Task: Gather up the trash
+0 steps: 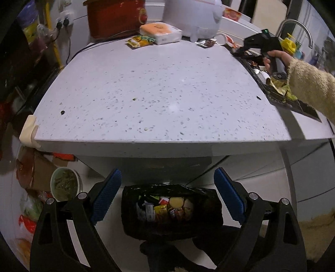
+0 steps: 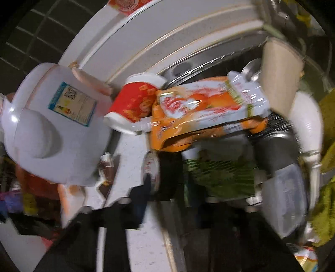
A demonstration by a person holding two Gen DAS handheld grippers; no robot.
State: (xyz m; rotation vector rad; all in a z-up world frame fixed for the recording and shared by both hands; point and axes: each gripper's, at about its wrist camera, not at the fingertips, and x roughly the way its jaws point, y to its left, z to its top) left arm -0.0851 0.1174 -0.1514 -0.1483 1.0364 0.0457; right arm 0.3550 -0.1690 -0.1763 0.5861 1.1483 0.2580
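My left gripper (image 1: 167, 196) hangs open, with nothing between its blue pads (image 1: 106, 198). Below it on the floor sits a black trash bag (image 1: 209, 211), open and holding several wrappers. Across the speckled countertop (image 1: 159, 87), a hand in a fuzzy sleeve holds my right gripper (image 1: 244, 47) at the sink's edge. The right wrist view is blurred. An orange-and-white wrapper (image 2: 199, 113) lies just ahead of my right gripper (image 2: 165, 184), beside a tipped red cup (image 2: 134, 102). Its dark fingers stand close together, and I cannot tell if they grip anything.
At the back of the counter are a white rice cooker (image 1: 192, 14), an orange tissue pack (image 1: 161, 31), a yellow wrapper (image 1: 139, 40) and small wrappers (image 1: 206, 42). The sink (image 2: 188, 67) holds dishes and green scraps. A bowl (image 1: 66, 184) and boxes stand on the floor at the left.
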